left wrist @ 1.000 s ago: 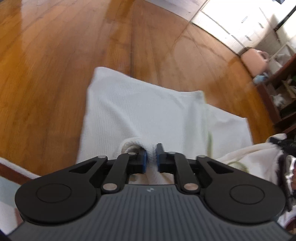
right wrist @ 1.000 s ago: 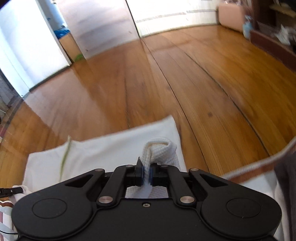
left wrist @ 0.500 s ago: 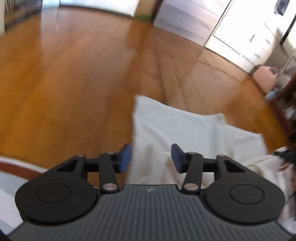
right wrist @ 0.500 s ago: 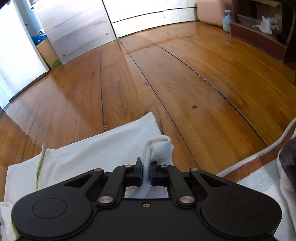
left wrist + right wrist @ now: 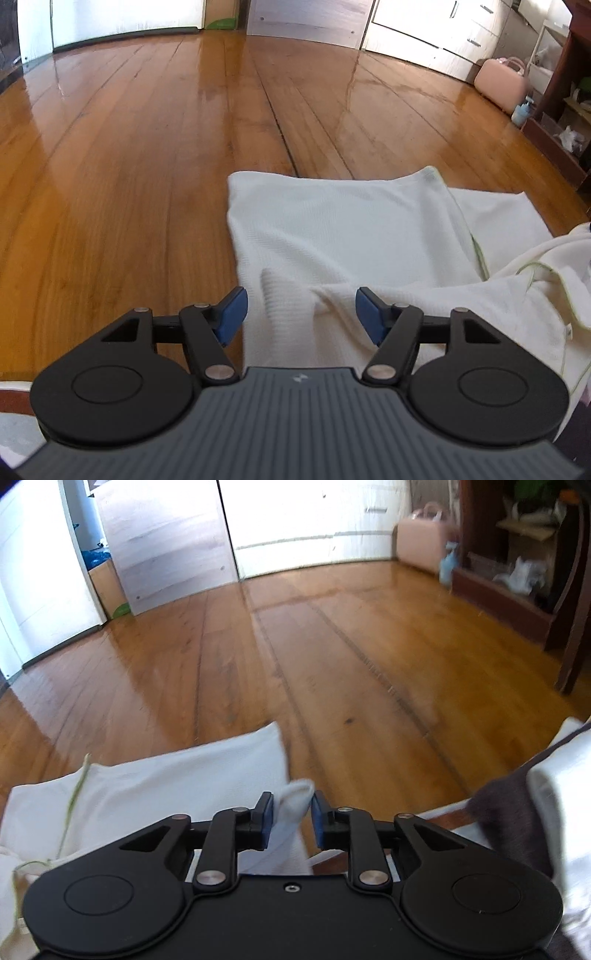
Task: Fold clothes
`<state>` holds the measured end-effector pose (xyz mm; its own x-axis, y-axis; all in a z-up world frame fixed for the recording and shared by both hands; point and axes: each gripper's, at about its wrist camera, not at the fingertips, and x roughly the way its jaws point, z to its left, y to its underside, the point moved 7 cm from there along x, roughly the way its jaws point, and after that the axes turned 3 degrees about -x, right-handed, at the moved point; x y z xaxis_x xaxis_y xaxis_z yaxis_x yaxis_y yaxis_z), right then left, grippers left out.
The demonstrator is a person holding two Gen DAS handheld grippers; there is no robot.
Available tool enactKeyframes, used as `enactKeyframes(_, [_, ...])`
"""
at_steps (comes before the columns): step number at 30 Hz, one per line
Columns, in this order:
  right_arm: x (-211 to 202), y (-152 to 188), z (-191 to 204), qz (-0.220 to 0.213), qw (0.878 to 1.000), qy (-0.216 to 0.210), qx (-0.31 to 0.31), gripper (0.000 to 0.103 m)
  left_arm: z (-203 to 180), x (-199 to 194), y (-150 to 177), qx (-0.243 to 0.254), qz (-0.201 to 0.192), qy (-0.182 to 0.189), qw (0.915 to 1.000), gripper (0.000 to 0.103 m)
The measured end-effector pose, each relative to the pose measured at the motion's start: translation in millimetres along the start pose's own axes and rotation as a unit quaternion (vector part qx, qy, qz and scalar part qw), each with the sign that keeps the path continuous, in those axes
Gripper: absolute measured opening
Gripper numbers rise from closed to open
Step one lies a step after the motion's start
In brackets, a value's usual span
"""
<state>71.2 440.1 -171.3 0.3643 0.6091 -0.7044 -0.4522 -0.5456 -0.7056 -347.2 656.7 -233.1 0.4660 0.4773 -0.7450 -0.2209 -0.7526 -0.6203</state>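
— Two grippers, both with jaws apart? Start from the nearest thing.

— Yes. The left gripper [image 5: 301,314] is spread wide, its blue pads [image 5: 232,314] clear of the cloth; a raised ridge of the white garment [image 5: 343,236] lies between them, untouched. The right gripper [image 5: 291,821] is parted less, and a small peak of the same white garment [image 5: 173,775] stands between its pads, held by neither as far as I can see.

— And the garment itself?

— Spread flat on the wooden floor [image 5: 129,166] just beyond both grippers, one layer doubled over another, a thin green trim [image 5: 478,251] along one edge. Bunched cloth lies at its right side in the left view.

— Farther off?

— Bare boards, then a pink case [image 5: 500,83] by the white cabinets [image 5: 436,29], and a dark wooden shelf [image 5: 517,602] at the right.
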Motion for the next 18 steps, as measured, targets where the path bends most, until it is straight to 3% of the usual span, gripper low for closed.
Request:
enactKeyframes(3, [-6.5, -10.4, 11.0, -0.023, 0.999, 0.001, -0.022, 0.029, 6.3, 3.4, -0.4, -0.031, -0.004, 0.012, 0.9995, 0.064])
enactKeyframes(7, [-4.9, -12.0, 64.1, -0.007, 0.995, -0.077, -0.068, 0.033, 12.9, 7.2, -2.4, -0.068, -0.016, 0.026, 0.9973, 0.064])
enactKeyframes(12, [9.4, 4.5, 162.1, 0.057, 0.966, -0.205, -0.148, 0.041, 0.1, 2.3, -2.8, -0.047, -0.025, 0.033, 0.998, 0.064])
enactKeyframes(15, [19.1, 33.1, 199.8, 0.09, 0.953, -0.227, -0.179, 0.041, -11.7, -3.0, -2.7, -0.025, -0.037, 0.045, 0.998, 0.067])
enactKeyframes(18, [18.7, 72.5, 215.4, 0.116, 0.941, -0.218, -0.232, 0.042, -19.6, -7.4, -2.2, -0.006, -0.045, 0.048, 0.9978, 0.07])
